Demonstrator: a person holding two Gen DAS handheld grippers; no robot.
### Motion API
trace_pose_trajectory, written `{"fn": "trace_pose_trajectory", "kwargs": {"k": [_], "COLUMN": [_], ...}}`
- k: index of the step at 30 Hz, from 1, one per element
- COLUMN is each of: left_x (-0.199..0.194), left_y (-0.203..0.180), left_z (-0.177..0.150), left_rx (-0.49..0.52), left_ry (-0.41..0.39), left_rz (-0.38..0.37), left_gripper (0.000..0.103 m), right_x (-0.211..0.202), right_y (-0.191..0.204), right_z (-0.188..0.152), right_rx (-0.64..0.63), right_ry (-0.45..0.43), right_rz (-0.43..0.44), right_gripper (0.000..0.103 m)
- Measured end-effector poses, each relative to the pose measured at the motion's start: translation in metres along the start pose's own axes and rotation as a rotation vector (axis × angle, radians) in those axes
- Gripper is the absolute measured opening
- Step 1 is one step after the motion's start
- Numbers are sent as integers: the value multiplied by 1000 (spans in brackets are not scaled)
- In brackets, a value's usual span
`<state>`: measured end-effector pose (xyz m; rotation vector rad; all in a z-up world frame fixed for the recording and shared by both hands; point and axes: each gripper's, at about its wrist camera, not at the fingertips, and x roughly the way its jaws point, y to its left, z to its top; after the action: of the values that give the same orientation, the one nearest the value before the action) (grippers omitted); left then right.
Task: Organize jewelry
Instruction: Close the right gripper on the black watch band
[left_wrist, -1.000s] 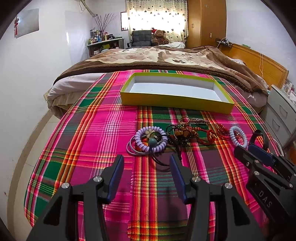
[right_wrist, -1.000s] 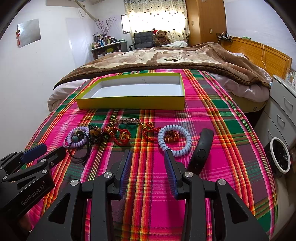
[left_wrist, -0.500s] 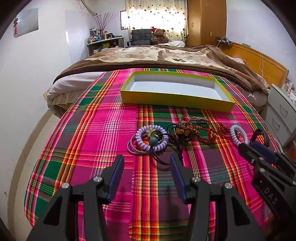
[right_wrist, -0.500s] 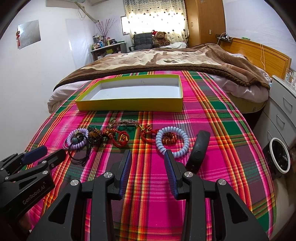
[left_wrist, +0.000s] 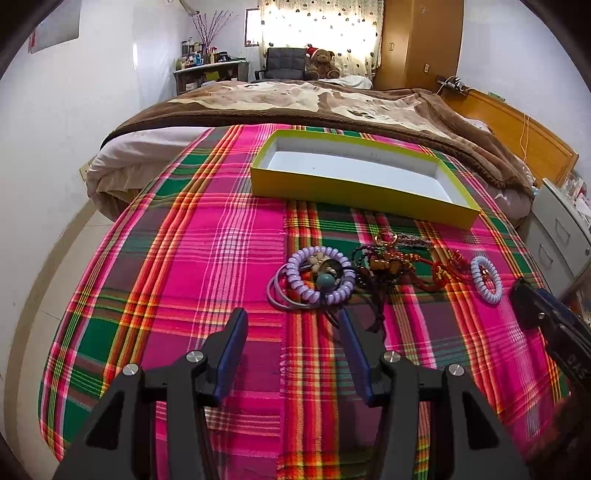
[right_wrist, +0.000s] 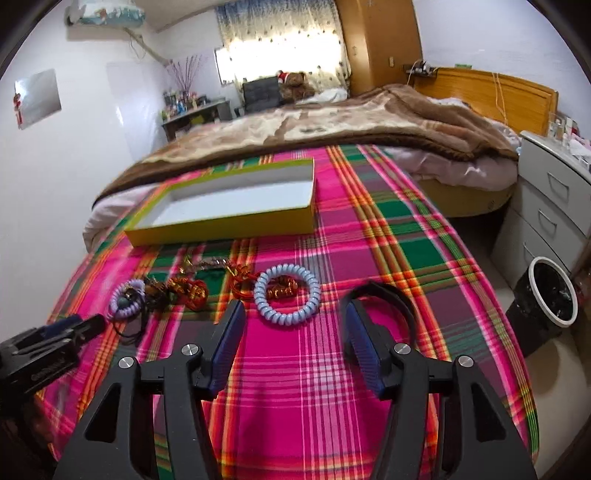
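Note:
A row of jewelry lies on the plaid cloth: a purple coil bracelet (left_wrist: 319, 275) with beads at the left, a tangle of dark and red beaded pieces (left_wrist: 391, 264) in the middle, a light blue coil bracelet (right_wrist: 286, 293) at the right, and a black headband (right_wrist: 384, 295) beyond my right finger. An empty yellow box (left_wrist: 354, 192) with a white inside stands behind them, also in the right wrist view (right_wrist: 229, 225). My left gripper (left_wrist: 291, 317) is open just short of the purple bracelet. My right gripper (right_wrist: 293, 314) is open just short of the blue bracelet.
The plaid cloth (left_wrist: 184, 258) covers the foot of a bed with a brown blanket (left_wrist: 314, 99). A grey drawer unit (right_wrist: 546, 206) and a black bin (right_wrist: 550, 295) stand to the right of the bed. A white wall is at the left.
My right gripper has opened wider, tilted and moved toward the blue bracelet. My left gripper has shifted slightly left and stays open. The jewelry has not moved.

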<state>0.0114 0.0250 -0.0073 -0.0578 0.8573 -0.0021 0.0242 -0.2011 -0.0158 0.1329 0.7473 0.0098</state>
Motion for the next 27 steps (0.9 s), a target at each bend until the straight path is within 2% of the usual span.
{"fn": "trace_pose_trajectory", "kwargs": {"k": [2,12,13,14,17,19,20,27], "left_x": [2,14,14,14,16,18,18,21], "left_y": [3,11,10,11,15,19,20,30], "left_z": [1,-3,-2,-3,-2,-2,-1,7], "left_rx": [-11,-8,-7,-8,-17,-27,-32,-51], "left_ry": [10,53,55,57,62,68,67,88], "left_rz": [-3,5,2,-1,-13,-29,-37,-103], "left_gripper": [53,53,53,53,53,53,53,53], "right_x": [-1,12,12,14,18,18,18,11], "right_y": [-5,-28,-29,-27,-24,-23,-23,-27], "right_z": [-1,-5,-5,-5,-6,-7,-7,-3], "right_rx": [21,0,-9,-15,-51,-60,-63,-48], "right_ry": [-15,64,68,75,97,95,95,60], "right_rz": [5,-40,-41,-43,-61,-59,-62,-42], "right_gripper": [57,57,53,44,32,18,14,13]}}
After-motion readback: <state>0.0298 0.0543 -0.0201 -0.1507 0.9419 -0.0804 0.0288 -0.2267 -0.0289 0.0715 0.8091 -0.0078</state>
